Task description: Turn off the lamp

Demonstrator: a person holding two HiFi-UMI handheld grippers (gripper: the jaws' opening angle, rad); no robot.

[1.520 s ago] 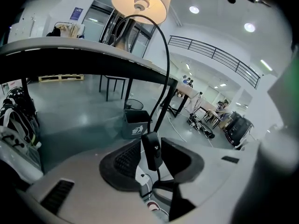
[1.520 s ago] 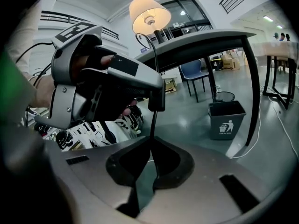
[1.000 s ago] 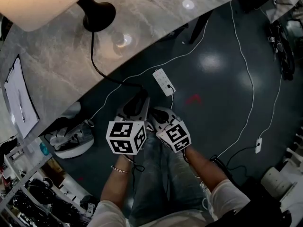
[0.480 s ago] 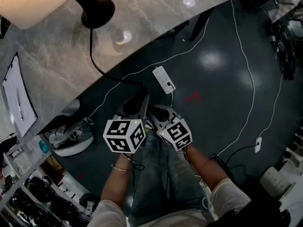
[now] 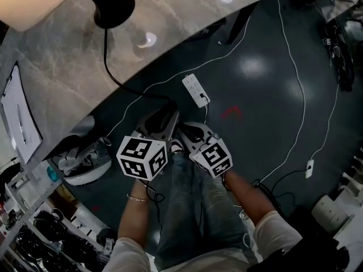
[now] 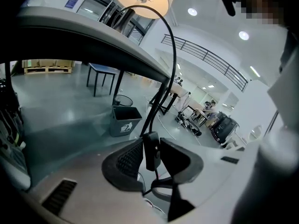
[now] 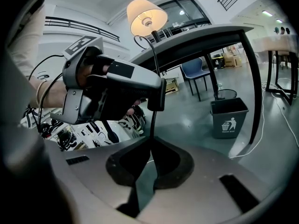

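Note:
The lamp stands on the marble table (image 5: 68, 72) with its black base (image 5: 113, 7) at the top left, and its shade (image 7: 146, 15) glows. The black cord (image 5: 110, 72) drops off the table edge to both grippers. My left gripper (image 5: 164, 116) holds the cord's inline switch (image 6: 151, 150) between its pads. Its jaws closed a little and have just eased slightly, and the pads still touch the switch. Just below that, my right gripper (image 7: 152, 146) is shut on the cord (image 7: 153, 125); the left gripper (image 7: 117, 87) and the switch (image 7: 157, 94) sit right in front of it.
A white power strip (image 5: 195, 90) and thin white cables (image 5: 300, 95) lie on the dark floor. Papers (image 5: 20, 115) rest on the table's left end. A grey bin (image 7: 229, 117) stands under the table, and clutter (image 5: 85, 163) sits at the left.
The left gripper's marker cube has tilted and slid slightly down-left in the head view. The right gripper has stayed put. The lamp is lit in all frames.

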